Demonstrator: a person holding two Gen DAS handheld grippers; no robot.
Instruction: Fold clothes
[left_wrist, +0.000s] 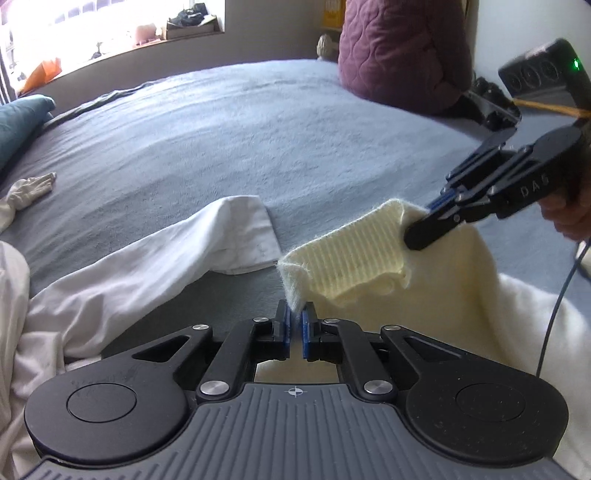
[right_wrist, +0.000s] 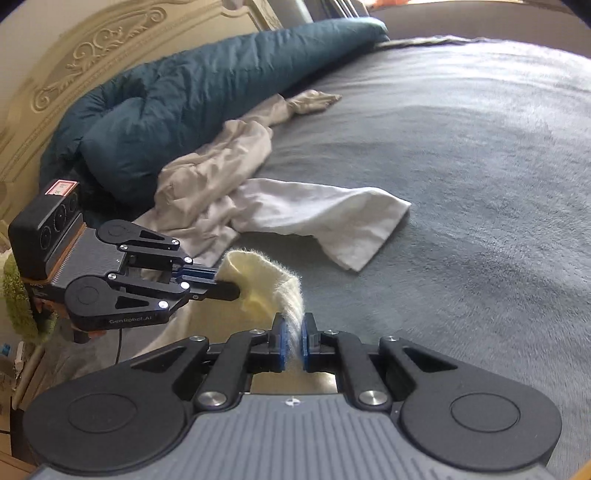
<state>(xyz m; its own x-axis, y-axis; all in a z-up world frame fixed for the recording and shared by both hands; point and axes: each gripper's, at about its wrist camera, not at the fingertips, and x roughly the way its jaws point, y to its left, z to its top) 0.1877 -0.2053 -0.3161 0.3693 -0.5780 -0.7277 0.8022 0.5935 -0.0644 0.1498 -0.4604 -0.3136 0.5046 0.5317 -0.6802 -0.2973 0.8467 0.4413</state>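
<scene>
gripping a fuzzy cream knit garment (left_wrist: 373, 254) at two points along its ribbed hem, with the cloth lifted clear of the grey bedspread (left_wrist: 258, 122). nearest in the left wrist view, left gripper (left_wrist: 294, 317) pinching shut on a furry corner of that hem, blue pads pressing the knit with only a sliver of cloth between them. hanging to the right and slightly farther, right gripper (left_wrist: 417, 230) clamping closed on the other end of the ribbed band, held by a hand at the right edge. stretching between the two grips, the hem running left-near to right-far, its long axis roughly across the view and sagging in the middle, the body of the garment draping down on the near right. seen from the right wrist, right gripper (right_wrist: 293, 332) biting the fluffy edge close in, left gripper (right_wrist: 231, 286) reaching in from the left onto the same hem. judging from this, both hands equally committed, the next move depending on keeping the hem taut between them before laying it flat. lying beyond, a white garment (left_wrist: 207, 240) spread on the bed, a beige garment (right_wrist: 218, 162) crumpled farther left, a teal duvet (right_wrist: 192, 81) bunched at the far left.
</scene>
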